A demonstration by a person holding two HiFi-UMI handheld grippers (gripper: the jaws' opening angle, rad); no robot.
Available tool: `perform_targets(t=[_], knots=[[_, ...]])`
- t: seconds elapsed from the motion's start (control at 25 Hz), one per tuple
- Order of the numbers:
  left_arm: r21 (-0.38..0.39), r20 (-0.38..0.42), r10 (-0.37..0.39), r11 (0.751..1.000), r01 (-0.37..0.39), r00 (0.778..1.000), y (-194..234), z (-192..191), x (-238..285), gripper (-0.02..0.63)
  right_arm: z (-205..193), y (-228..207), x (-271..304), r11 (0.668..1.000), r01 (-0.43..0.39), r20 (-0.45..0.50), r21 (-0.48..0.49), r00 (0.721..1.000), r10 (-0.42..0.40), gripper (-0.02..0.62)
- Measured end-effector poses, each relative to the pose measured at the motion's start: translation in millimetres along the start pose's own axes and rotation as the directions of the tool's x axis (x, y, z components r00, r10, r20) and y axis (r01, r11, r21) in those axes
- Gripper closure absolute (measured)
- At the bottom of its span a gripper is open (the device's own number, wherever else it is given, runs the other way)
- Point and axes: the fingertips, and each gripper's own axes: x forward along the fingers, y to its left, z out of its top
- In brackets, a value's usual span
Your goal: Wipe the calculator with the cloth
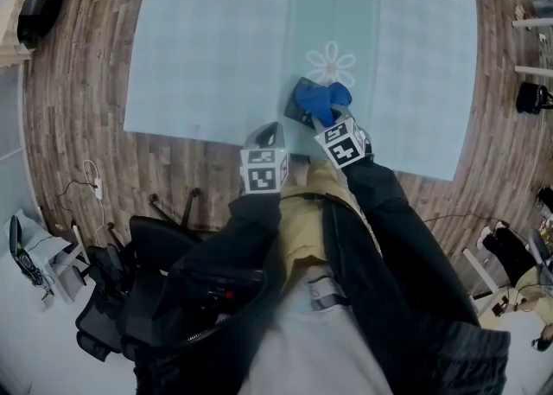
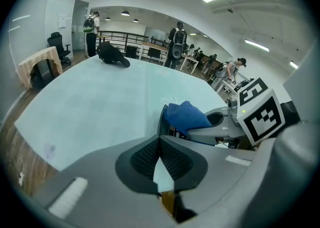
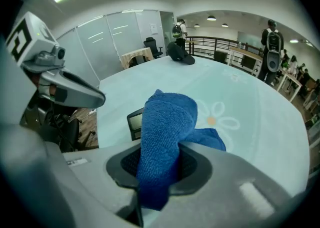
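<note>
My left gripper (image 2: 160, 146) is pinched shut on nothing, hanging at the near edge of the pale blue mat (image 1: 216, 47). Just right of it the calculator (image 1: 299, 110) lies on the mat, and the blue cloth (image 3: 165, 122) is bunched over it, clamped tight in my right gripper (image 3: 159, 167).

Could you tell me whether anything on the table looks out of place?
Nothing stands out: the right gripper is shut on the blue cloth, draped over the calculator, and the left gripper is shut, empty.
</note>
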Motion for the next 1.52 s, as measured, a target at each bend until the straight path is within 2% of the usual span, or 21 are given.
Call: perform_targets(t=[0.12,0.4,0.52,0.68,0.8,1.08,1.32,1.52], knots=[[0.003,0.009,-0.01,1.0,0.01,1.0,-5,5,3,0.609,-10,17,-2,0.998,-0.056,-0.009,-0.001,0.998,0.056,0.503],[0.008,0.041,-0.009,1.0,0.009,0.999,-8,20,-2,0.609,-21,41,-17,0.984,-0.16,-0.006,0.077,0.987,0.161,0.503],[0.002,0.075,-0.008,1.0,0.008,0.997,-10,36,-4,0.609,-16,30,-34,0.98,-0.148,0.055,0.135,0.988,0.142,0.504],[0.027,0.127,-0.026,0.999,0.023,0.992,-18,68,-6,0.609,22,3,-66,0.971,-0.098,0.191,0.218,0.98,0.057,0.503],[0.057,0.171,-0.051,0.997,0.042,0.984,-32,96,-9,0.609,60,-18,-90,0.963,-0.059,0.287,0.261,0.958,-0.019,0.503],[0.118,0.29,-0.104,0.99,0.073,0.951,-63,156,-26,0.609,123,-42,-142,0.962,0.0,0.449,0.273,0.884,-0.128,0.503],[0.156,0.365,-0.15,0.983,0.098,0.919,-82,201,-44,0.609,161,-60,-183,0.962,0.052,0.541,0.267,0.818,-0.195,0.503],[0.191,0.403,-0.167,0.977,0.096,0.9,-93,222,-48,0.609,177,-72,-203,0.964,0.083,0.584,0.253,0.781,-0.22,0.503]])
